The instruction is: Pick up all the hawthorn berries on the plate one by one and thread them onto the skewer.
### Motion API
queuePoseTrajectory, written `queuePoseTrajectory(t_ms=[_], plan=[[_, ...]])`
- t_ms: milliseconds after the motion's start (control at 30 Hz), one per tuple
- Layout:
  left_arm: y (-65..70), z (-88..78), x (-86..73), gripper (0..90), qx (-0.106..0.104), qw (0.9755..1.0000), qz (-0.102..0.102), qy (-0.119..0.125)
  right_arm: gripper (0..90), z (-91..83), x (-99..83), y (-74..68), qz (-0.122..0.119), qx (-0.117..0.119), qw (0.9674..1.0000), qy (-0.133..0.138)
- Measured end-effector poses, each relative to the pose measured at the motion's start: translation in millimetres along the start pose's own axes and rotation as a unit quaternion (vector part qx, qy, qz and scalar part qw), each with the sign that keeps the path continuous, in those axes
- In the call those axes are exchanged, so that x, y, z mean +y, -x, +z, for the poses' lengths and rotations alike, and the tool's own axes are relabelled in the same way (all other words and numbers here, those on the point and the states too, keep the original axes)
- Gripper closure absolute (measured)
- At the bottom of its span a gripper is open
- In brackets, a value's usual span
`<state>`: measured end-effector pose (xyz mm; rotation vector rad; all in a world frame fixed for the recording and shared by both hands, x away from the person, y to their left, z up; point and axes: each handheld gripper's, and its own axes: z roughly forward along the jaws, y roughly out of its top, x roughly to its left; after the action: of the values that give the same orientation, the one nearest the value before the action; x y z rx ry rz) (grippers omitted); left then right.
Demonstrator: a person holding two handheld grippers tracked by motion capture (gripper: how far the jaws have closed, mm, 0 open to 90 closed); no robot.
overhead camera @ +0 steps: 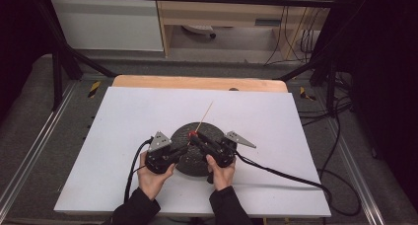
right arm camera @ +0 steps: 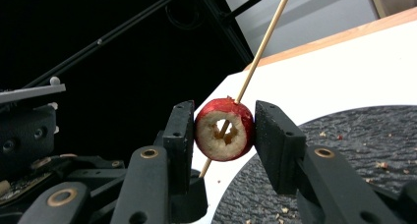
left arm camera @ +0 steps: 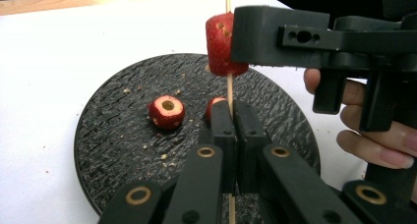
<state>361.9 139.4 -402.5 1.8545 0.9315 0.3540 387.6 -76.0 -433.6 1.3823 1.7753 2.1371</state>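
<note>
A cored red fruit piece (right arm camera: 224,135), hollow through its middle and looking like a hawthorn berry, sits threaded on a thin wooden skewer (right arm camera: 263,44) and is pinched from both sides by the right claw (right arm camera: 223,135), whose two black pads press against its skin. In the left gripper view the same fruit piece (left arm camera: 220,44) hangs above the plate with the skewer (left arm camera: 229,89) running down through it into the left claw (left arm camera: 235,130), whose jaws are clenched tight on the stick just below the fruit. From the high view the skewer (overhead camera: 204,117) slants up and away toward the far side of the table, its free end pointing far-right, with the fruit piece (overhead camera: 192,134) low on it, between the two claws. Under them lies a round black textured plate (left arm camera: 113,150), scattered with pale crumbs; on it rest a second cored fruit piece (left arm camera: 166,111), hole facing up, toward the left, and a third red piece (left arm camera: 213,107) partly hidden behind the left claw's jaws. The plate (overhead camera: 197,163) stands near the middle of the white table (overhead camera: 123,121), at its near half. The left claw (overhead camera: 170,153) and right claw (overhead camera: 197,138) meet over it, each held in a hand coming in from the near edge, cables trailing off to either side.
</note>
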Motion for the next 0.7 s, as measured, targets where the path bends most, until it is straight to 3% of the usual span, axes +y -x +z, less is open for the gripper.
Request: queuePoseTrajectory(t_ms=[500,700], plan=[[-2.2,1.2,-3.1,88.2,-0.005,1.0,0.003,-0.004,60.5,-0.2,-2.4,0.2,-0.002,-0.001,0.9996,-0.028],[-7.3,-7.0,-5.9,88.2,-0.005,1.0,0.004,-0.003,50.6,-4.8,6.3,-1.9,-0.028,-0.014,0.999,-0.033]])
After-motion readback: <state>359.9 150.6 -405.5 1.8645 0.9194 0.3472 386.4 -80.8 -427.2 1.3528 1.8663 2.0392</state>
